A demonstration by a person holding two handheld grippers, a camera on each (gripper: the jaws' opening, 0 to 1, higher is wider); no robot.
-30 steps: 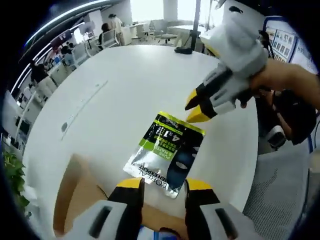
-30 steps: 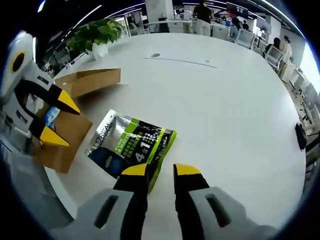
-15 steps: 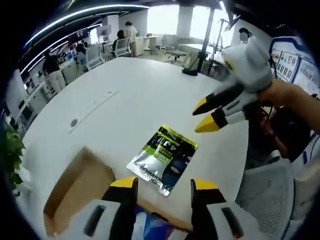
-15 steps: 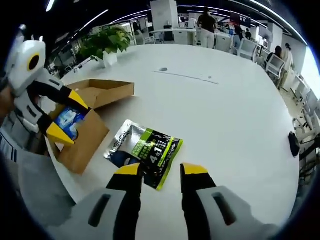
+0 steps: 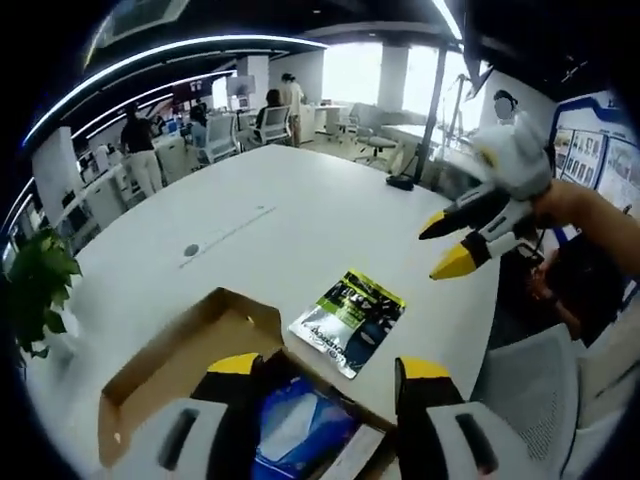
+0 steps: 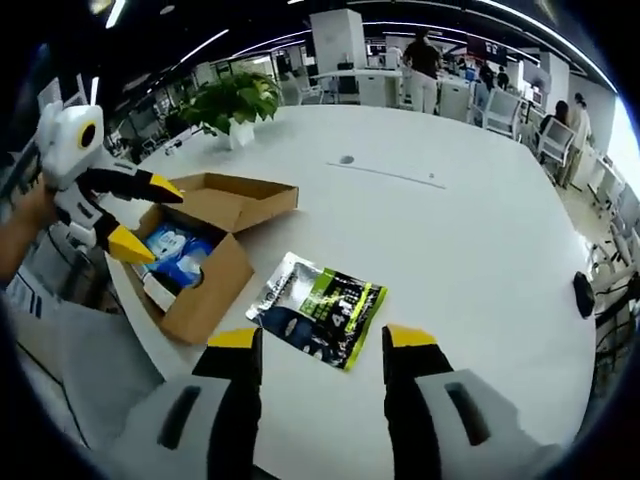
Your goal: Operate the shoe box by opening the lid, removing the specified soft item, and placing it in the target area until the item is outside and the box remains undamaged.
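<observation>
The brown shoe box [image 6: 207,298] stands open at the table's near edge, its lid flap [image 5: 172,358] folded out. Blue soft packs [image 6: 180,254] lie inside it, also seen between my left jaws as a blue pack [image 5: 298,428]. A silver, green and black pouch [image 6: 320,308] lies flat on the white table [image 6: 470,230] beside the box; the same pouch [image 5: 350,320] shows just past the box rim. My left gripper [image 5: 328,368] hovers open over the box, seen also from the right [image 6: 148,215]. My right gripper [image 6: 322,338] is open above the pouch, apart from it, seen too from the left [image 5: 443,246].
A potted plant [image 6: 235,100] stands at the table's far edge. A small black object [image 6: 583,292] lies near the right rim. A grey mesh chair [image 5: 545,390] is beside the table. Desks, chairs and people fill the room behind.
Both grippers have drawn up and back from the pouch, which stays flat on the table. Their jaws stand wider apart. The left view now looks down into the open box.
</observation>
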